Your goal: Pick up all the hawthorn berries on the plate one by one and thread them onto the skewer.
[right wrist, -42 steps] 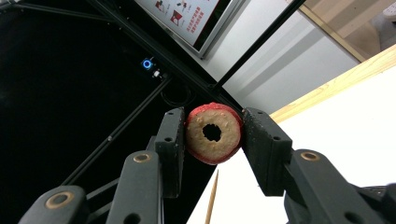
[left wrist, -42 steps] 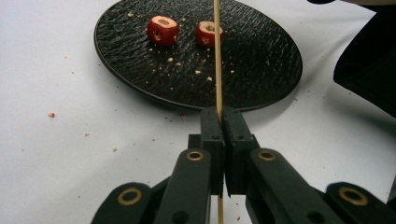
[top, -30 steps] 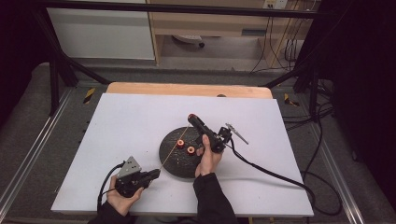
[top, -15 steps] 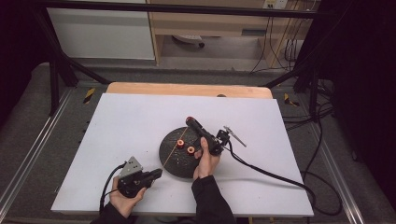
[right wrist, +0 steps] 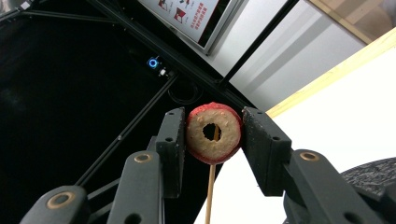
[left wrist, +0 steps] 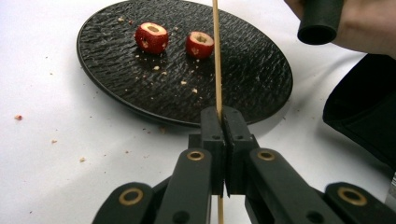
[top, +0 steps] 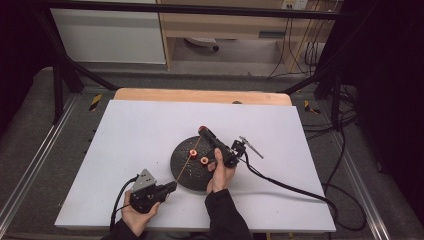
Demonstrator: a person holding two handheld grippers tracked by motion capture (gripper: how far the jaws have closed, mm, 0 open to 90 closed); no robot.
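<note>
In the right gripper view my right gripper is shut on a cored red fruit piece, and the tip of a thin wooden skewer shows inside its hole. From above, this gripper holds the fruit over the far rim of a black plate. My left gripper is shut on the skewer near its lower end. It sits at the plate's near left, and the skewer slants up across the plate to the held fruit. Two more red cored pieces lie on the plate.
The plate rests on a white board with a wooden table edge behind it. Crumbs dot the plate and the board. The right hand and gripper handle and a dark sleeve lie right of the plate. A cable trails right.
My left gripper has moved right toward the plate with the skewer. The right gripper with its fruit has barely shifted.
</note>
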